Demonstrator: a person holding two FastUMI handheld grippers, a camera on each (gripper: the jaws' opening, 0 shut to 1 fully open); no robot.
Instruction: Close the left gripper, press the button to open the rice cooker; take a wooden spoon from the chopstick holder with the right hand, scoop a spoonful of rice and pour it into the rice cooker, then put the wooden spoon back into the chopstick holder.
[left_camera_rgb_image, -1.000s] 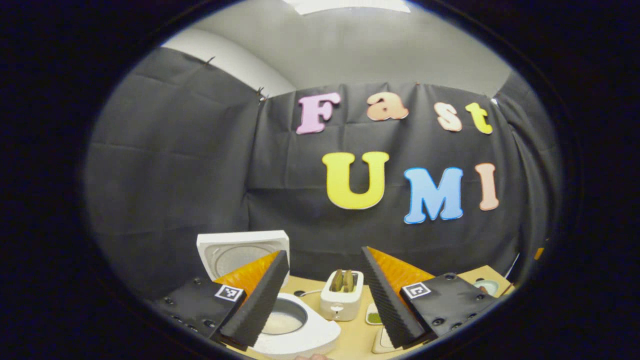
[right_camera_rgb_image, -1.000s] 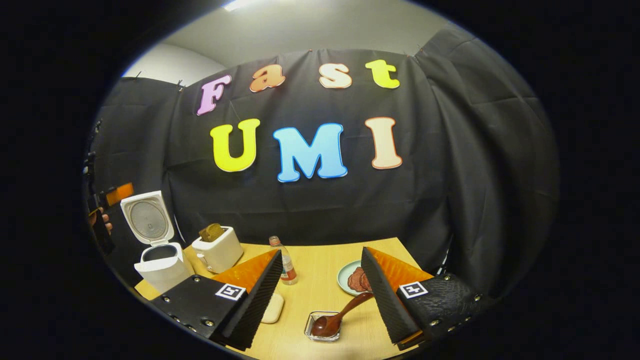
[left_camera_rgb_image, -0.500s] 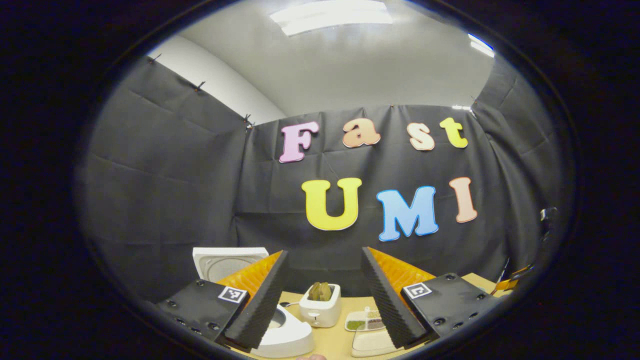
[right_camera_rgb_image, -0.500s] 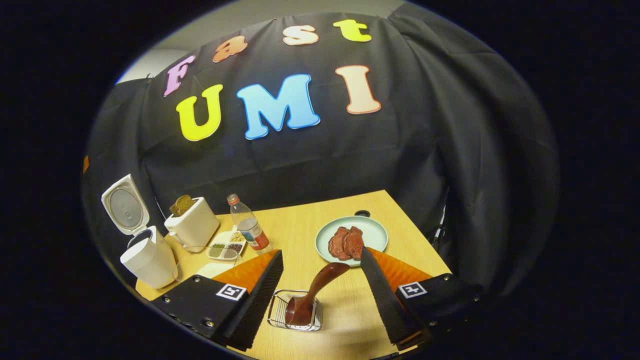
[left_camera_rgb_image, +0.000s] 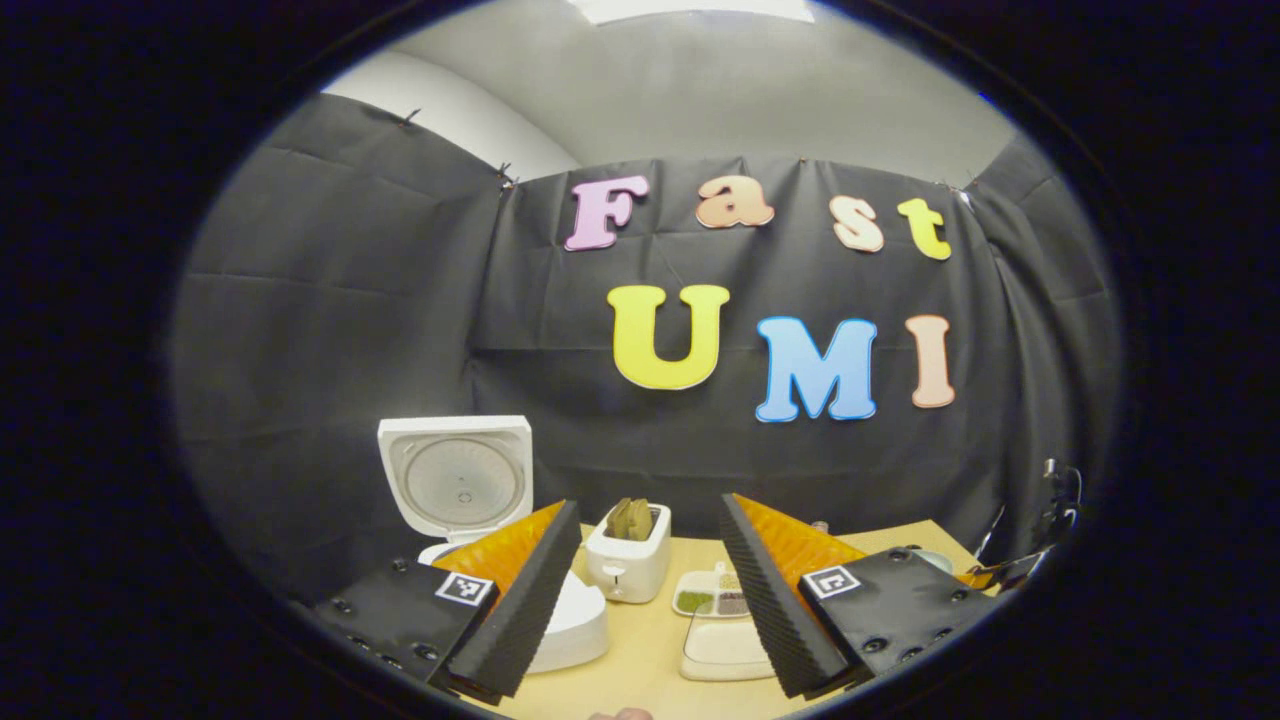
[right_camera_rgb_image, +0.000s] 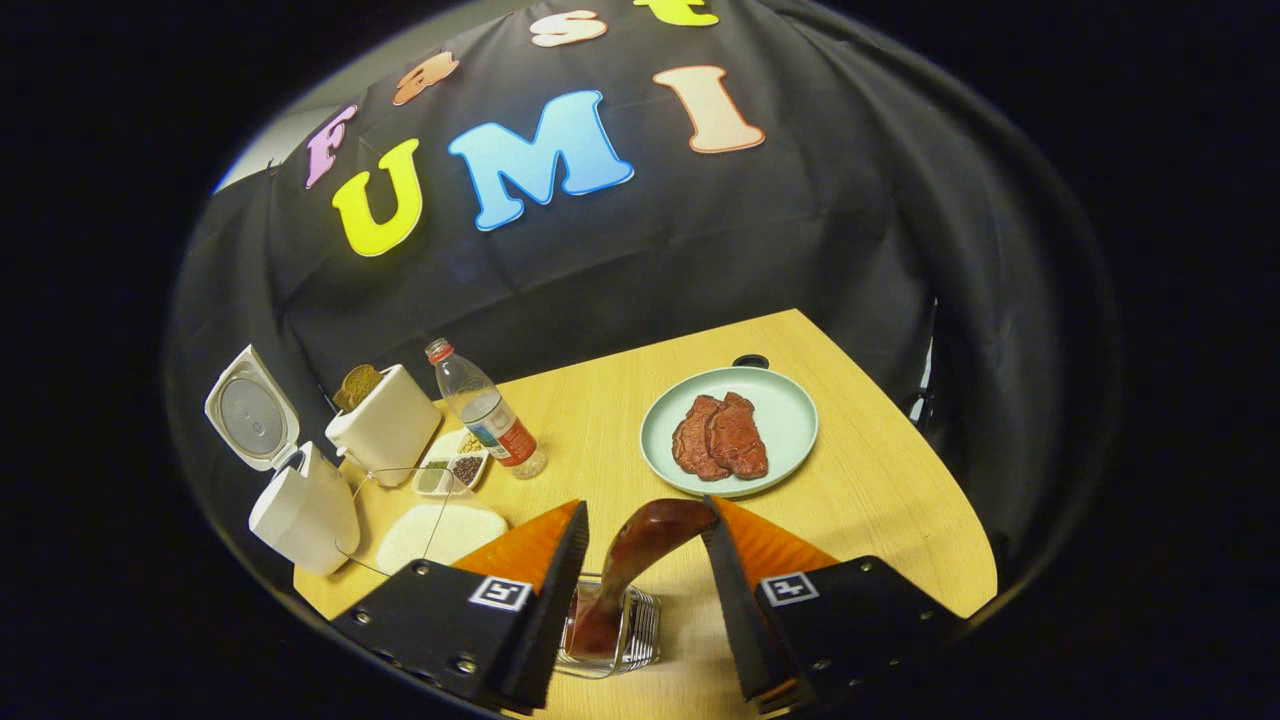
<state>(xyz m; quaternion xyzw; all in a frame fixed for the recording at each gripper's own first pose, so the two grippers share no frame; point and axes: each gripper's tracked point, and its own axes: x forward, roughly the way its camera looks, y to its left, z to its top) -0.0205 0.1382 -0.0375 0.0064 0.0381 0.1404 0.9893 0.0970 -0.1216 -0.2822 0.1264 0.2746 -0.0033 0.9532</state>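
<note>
Fingers of the right gripper (right_camera_rgb_image: 645, 560) stand apart around the wooden spoon (right_camera_rgb_image: 630, 560) (ungrasped, in its chopstick holder (right_camera_rgb_image: 640, 635)); rice cooker (right_camera_rgb_image: 290, 480) already open; scooping remains.

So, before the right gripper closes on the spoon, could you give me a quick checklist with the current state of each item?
1. Rice cooker lid open: ok, the lid stands raised.
2. Wooden spoon in the chopstick holder: ok, bowl end down.
3. Spoon handle between the right gripper fingers: ok.
4. Both fingers pressing the handle: not ok, a gap shows on the left side.
5. Left gripper clear of the cooker: ok, open and empty.
6. Rice in the flat white dish: cannot tell.
</note>
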